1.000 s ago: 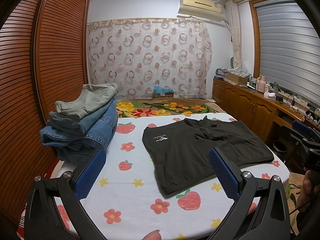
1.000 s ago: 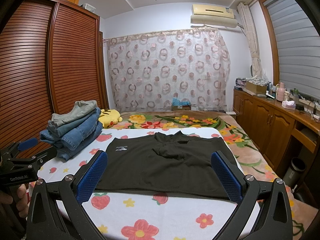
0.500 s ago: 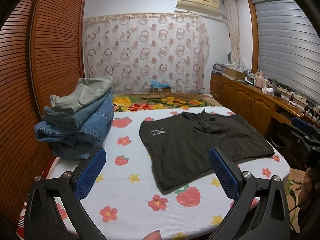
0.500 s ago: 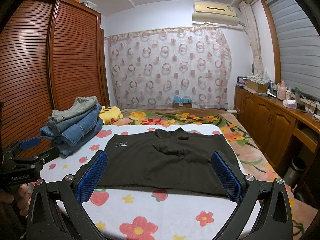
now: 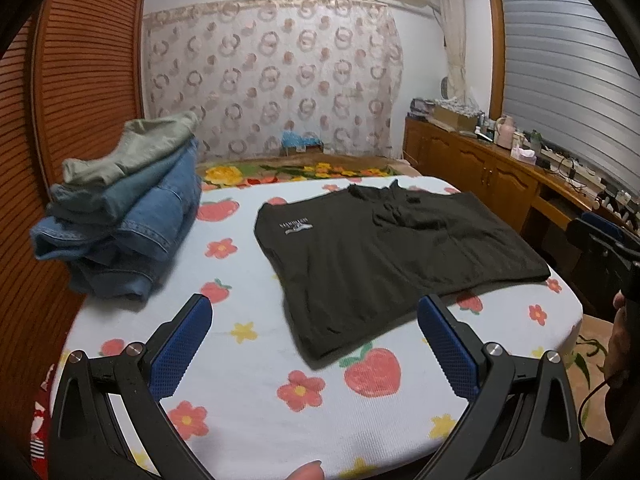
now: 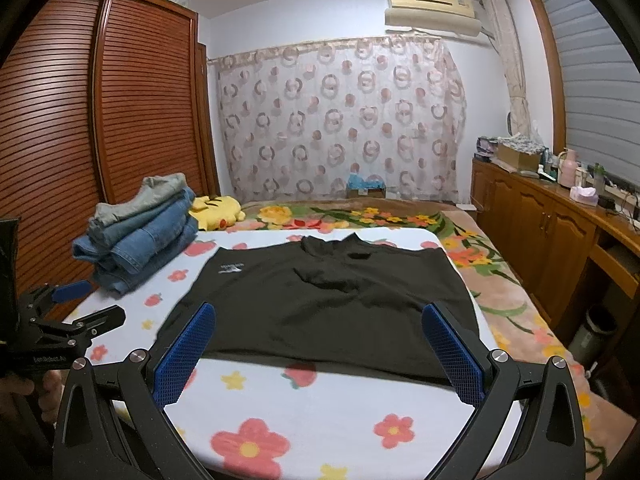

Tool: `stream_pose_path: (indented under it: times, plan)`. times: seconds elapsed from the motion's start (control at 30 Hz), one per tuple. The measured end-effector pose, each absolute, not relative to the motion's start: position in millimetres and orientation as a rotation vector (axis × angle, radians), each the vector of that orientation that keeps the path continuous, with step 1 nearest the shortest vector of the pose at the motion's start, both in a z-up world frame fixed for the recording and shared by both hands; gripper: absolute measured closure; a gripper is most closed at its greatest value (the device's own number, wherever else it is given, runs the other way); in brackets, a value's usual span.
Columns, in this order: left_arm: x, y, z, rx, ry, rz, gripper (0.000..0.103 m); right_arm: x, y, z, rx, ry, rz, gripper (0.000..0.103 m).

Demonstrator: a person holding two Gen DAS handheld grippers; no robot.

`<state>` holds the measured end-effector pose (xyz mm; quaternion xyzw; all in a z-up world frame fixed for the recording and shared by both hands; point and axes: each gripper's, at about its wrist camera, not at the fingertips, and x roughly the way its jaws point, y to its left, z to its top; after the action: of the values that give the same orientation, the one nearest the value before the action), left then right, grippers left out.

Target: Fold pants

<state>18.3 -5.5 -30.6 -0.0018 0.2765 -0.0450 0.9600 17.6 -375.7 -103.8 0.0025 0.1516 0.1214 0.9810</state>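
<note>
Pants (image 5: 384, 256), dark and spread flat, lie across the right half of the bed (image 5: 256, 384), their near hem just short of the front edge. Left tool (image 5: 316, 334) has dropped lower and nosed in over the last second, so the near-left corner of the cloth now sits between its spread, empty fingers. Right tool (image 6: 320, 346) comes in too, released, framing the front hem. Folded jeans (image 5: 120, 220) wait at the far-left corner. No grip yet; the first fold looks imminent.

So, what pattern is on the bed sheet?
Strawberries and flowers on the white sheet, clearest in the left wrist view.
</note>
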Motion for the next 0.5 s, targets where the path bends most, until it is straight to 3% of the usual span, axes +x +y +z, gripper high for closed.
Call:
stream_pose_path:
  times: [0.33,0.5]
  plan:
    - [34.3,-5.5,-53.6,0.002,0.617,-0.171,0.0,30.0,-384.4,-110.9,-0.016,0.363,0.173,0.0]
    - [45.1,-10.3,-63.2,0.03,0.653,-0.203,0.0,35.4,-380.7,-109.0,-0.034,0.406,0.15,0.01]
